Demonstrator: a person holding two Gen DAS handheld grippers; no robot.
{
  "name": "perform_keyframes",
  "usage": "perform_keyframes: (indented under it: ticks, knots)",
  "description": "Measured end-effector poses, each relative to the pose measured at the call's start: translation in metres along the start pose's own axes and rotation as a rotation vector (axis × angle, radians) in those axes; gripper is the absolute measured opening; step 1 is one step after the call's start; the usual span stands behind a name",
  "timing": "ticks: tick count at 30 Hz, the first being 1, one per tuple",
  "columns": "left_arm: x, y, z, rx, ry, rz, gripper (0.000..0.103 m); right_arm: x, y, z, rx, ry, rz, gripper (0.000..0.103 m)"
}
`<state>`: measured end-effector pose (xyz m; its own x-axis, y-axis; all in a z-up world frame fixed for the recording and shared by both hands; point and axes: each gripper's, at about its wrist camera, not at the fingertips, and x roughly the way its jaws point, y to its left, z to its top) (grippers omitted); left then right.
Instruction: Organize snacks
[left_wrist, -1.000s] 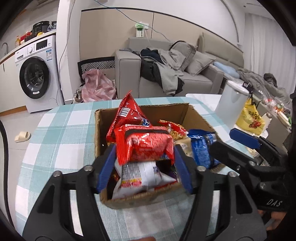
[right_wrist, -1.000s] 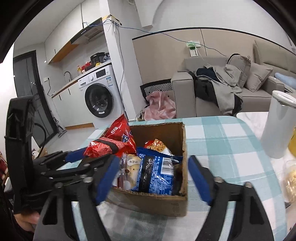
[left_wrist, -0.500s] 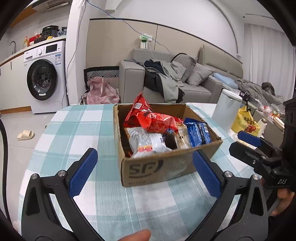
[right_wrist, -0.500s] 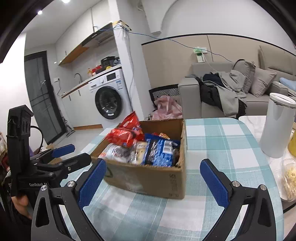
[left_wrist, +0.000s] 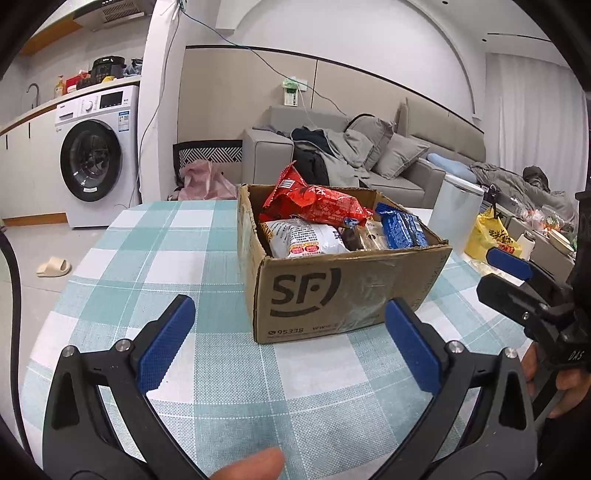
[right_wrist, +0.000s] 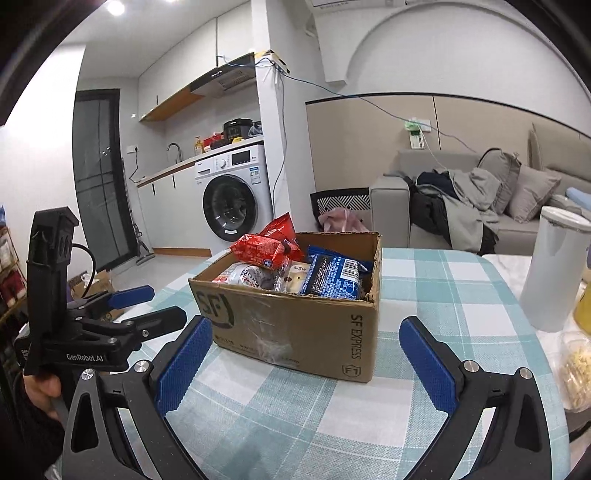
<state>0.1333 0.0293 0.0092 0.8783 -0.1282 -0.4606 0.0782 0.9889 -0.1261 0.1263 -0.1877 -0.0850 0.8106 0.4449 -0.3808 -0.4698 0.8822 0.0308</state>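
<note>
Both tools are held low over the checked tablecloth (left_wrist: 155, 258), and both are empty: the left gripper (left_wrist: 291, 343) stands with its blue pads spread wide, nothing between them, and the right gripper (right_wrist: 306, 354) is splayed just the same. Straight ahead of each, a little way off and touching neither, sits the cardboard box (left_wrist: 343, 295) with the snacks heaped inside. From the left tool the box shows its printed long face nearly square on, so its long axis runs across that tool's line of reach; from the right tool a corner points closer, with the short end turned toward it. A red packet (left_wrist: 317, 206) lies tilted on top of the pile, toward the left gripper's side, resting over a white packet (left_wrist: 303, 240); a blue packet (right_wrist: 332, 277) stands against the wall nearer the right gripper. My guess is that the packing is close to done, and that any further move means reaching forward and over the box rim, each hand to its own side. A white canister (right_wrist: 554, 273) stands apart to the right.
</note>
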Motion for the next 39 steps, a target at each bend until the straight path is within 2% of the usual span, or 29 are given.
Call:
perform_keyframes:
  ticks: [8,18,39]
  knots:
    - [0.005,0.001,-0.008,-0.001,-0.018,0.014,0.102,0.001,0.001,-0.009,-0.039,-0.034,-0.038,0.103]
    - [-0.001,-0.003,-0.010,0.011,-0.050,0.032,0.102,-0.004,0.002,-0.011,-0.053,-0.064,-0.042,0.103]
    - [-0.002,-0.001,-0.012,0.007,-0.052,0.034,0.102,-0.002,-0.002,-0.011,-0.035,-0.057,-0.043,0.103]
